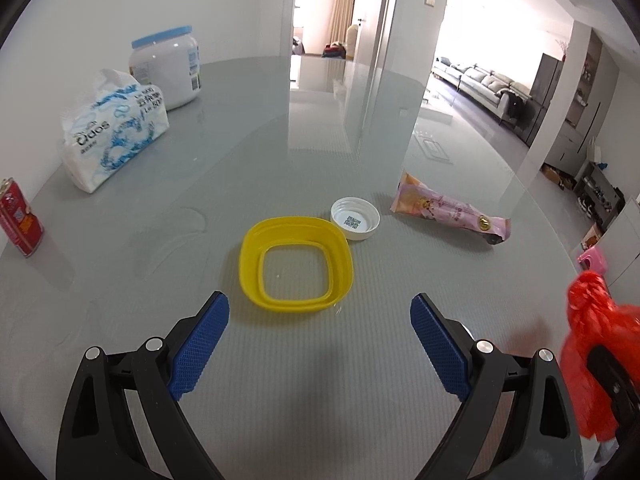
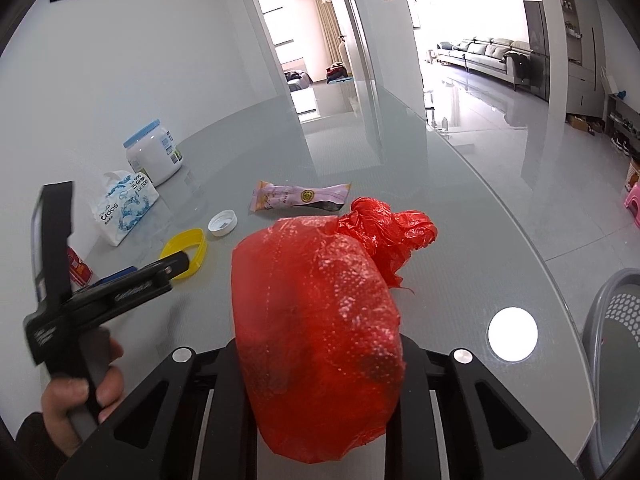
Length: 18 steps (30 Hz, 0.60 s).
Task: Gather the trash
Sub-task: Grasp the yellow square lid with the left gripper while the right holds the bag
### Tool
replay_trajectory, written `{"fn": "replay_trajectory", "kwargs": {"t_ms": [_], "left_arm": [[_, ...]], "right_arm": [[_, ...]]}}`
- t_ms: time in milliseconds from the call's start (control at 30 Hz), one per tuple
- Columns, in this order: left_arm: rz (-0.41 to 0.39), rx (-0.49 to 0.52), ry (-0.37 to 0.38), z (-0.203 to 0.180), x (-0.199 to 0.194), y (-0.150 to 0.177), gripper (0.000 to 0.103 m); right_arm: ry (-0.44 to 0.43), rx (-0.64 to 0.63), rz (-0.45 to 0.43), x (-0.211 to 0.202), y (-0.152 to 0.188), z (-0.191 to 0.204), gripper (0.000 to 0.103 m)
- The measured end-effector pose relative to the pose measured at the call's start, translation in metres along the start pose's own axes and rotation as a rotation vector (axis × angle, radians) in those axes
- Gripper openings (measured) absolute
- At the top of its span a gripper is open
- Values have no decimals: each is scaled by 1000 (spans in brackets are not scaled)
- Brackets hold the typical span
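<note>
Two hand-held grippers: one per hand, both over a glossy grey bench (image 1: 280, 152).
Right hand-held gripper (image 2: 320, 364): jaws drawn close and clamped on a red plastic bag (image 2: 320, 320); the bag fills the centre of the right wrist view and hides the pads, its knotted top trailing toward the upper right.
Left hand-held gripper (image 1: 320, 344): blue pads (image 1: 202, 348) standing wide apart, nothing between them, aimed at the yellow ring (image 1: 296, 262) just ahead at frame centre.
Person's hand (image 2: 76, 404): wrapped round the left tool's handle, lower left of the right wrist view.
Trash on bench: yellow ring lying flat; white cap (image 1: 355, 218) touching its upper right edge, open side up; pink snack wrapper (image 1: 448, 212) further right, apart from both.
Probably not trash: tissue pack (image 1: 114, 136) and white jar (image 1: 168, 68) at upper left, red can (image 1: 20, 220) at left edge.
Likely bin: grey basket (image 2: 612, 340) past the bench edge, lower right of the right wrist view.
Step in hand, judged: left tool closing in on the ring.
Doing it well: straddle one wall of the ring, not the whole hoop; come in low, since it lies flat on slick glass and may skate; avoid nudging the cap; keep the bag firmly pinched meanwhile.
</note>
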State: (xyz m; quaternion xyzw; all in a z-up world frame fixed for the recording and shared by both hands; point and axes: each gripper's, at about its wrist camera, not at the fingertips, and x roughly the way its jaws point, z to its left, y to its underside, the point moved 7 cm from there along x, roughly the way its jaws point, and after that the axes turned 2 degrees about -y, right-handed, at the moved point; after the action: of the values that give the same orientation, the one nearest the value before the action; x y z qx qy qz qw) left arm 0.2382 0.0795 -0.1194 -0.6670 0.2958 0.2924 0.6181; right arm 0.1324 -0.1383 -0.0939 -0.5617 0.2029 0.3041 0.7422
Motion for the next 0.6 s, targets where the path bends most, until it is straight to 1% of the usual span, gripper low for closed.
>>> {"fn": "replay_trajectory", "kwargs": {"t_ms": [100,167,233,300,333,400,433,600], "left_arm": [[36,-10,4,-2,16,-3,90],[48,-11,-7,-2,24,-6,90],[49,-9,-20,-2,28,-8,87],[44,2,-33,-3,30,-10,81],[42,7,-39,-3,30,-11,79],[39,16,-46,-4,31,-12,71],[43,19,-44,-4,32,-12,70],[35,10,-28,0,30,-12,67]], "right_arm": [[-3,7,-5,-3,-1,-4,19],[-4,9,-6,-2,-3,-3,19],[-4,10,-6,-2,-4,-5,19],[-6,11,-1,-2,-3,-5,19],[-7,12,0,-2,-3,-6,19],[-8,13,3,1,-3,-4,19],[-8,12,5,2,-2,-4,19],[-9,4,14,4,-2,-1,19]]}}
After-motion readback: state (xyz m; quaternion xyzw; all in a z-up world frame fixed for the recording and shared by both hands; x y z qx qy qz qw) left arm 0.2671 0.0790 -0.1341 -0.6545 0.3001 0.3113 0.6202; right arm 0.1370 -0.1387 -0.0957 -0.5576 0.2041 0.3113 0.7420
